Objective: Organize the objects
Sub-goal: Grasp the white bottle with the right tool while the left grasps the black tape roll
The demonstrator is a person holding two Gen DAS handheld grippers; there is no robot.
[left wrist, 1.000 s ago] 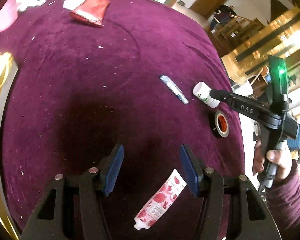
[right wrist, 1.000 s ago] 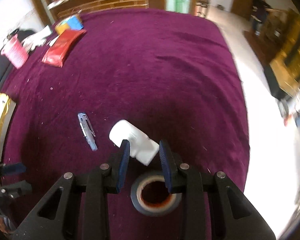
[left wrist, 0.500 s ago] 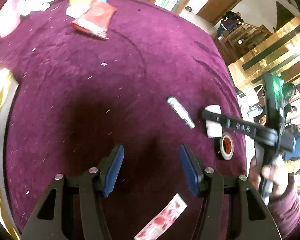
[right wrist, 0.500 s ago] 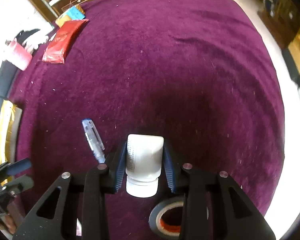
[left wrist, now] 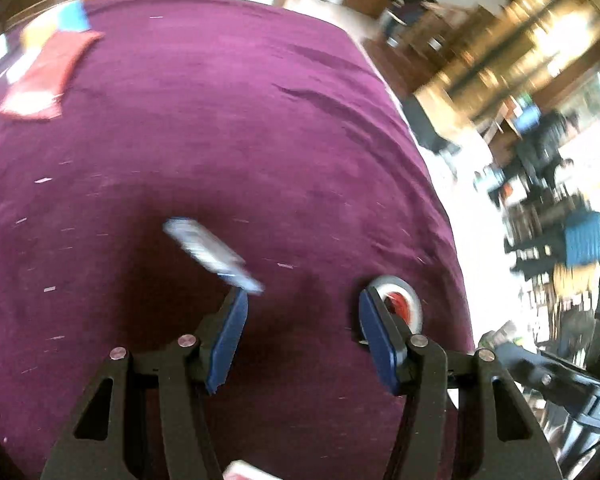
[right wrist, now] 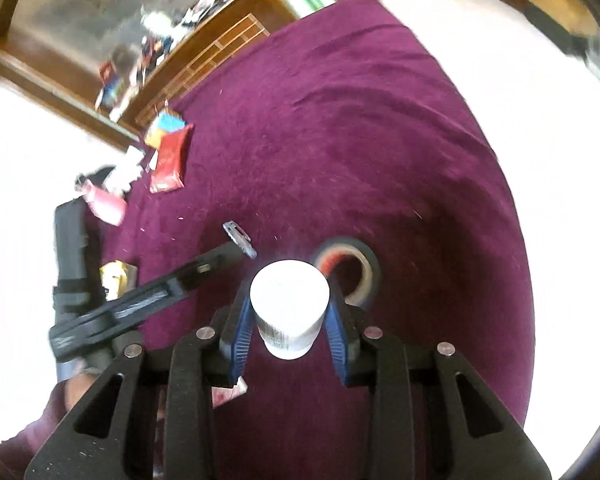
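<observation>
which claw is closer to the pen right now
Left. The left claw is open with its left fingertip almost at the pen. The right claw, shut on the white bottle, sits farther back from the pen.

Left gripper [left wrist: 302,316] gapes, pitched down, nothing between; right gripper [right wrist: 288,312] clamped, pitched down.
</observation>
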